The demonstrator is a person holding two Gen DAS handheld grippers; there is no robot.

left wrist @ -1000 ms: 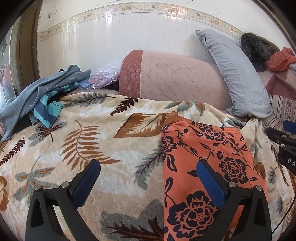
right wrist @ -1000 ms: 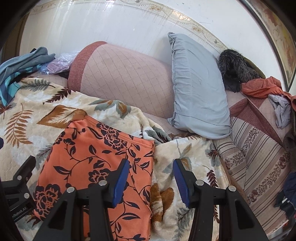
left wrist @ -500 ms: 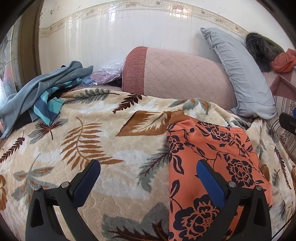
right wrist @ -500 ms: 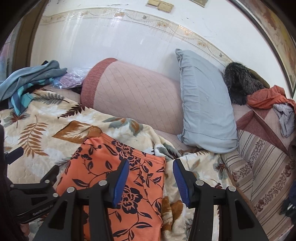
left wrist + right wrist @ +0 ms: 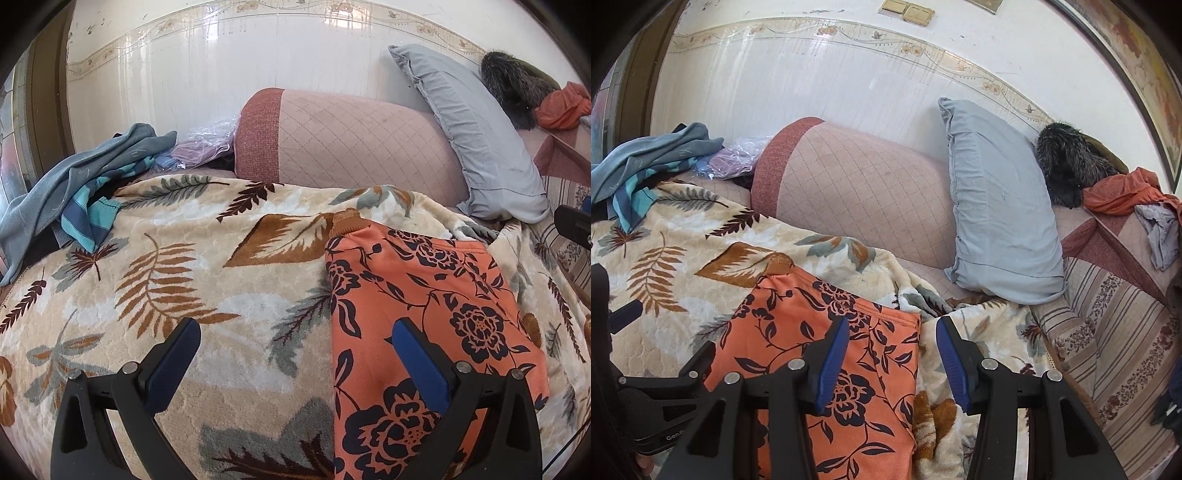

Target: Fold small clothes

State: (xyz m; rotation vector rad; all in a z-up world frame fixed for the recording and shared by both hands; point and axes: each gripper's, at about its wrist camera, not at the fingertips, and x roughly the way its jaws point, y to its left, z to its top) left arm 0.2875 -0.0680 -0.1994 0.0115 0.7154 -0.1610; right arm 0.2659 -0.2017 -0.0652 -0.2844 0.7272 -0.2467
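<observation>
An orange garment with dark flowers (image 5: 424, 317) lies folded flat on the leaf-patterned blanket (image 5: 177, 280). It also shows in the right wrist view (image 5: 820, 354). My left gripper (image 5: 295, 343) is open and empty above the garment's left edge. My right gripper (image 5: 892, 343) is open and empty above the garment's right edge. Neither touches the cloth.
A pink quilted bolster (image 5: 351, 147) and a grey pillow (image 5: 993, 221) lean on the tiled wall. Blue and teal clothes (image 5: 74, 184) are heaped at the far left. Orange and grey clothes (image 5: 1137, 199) and a dark furry item (image 5: 1067, 162) lie at the far right.
Both grippers have pulled back and up from the garment, so more wall shows. The garment lies as before. Both stay open.
</observation>
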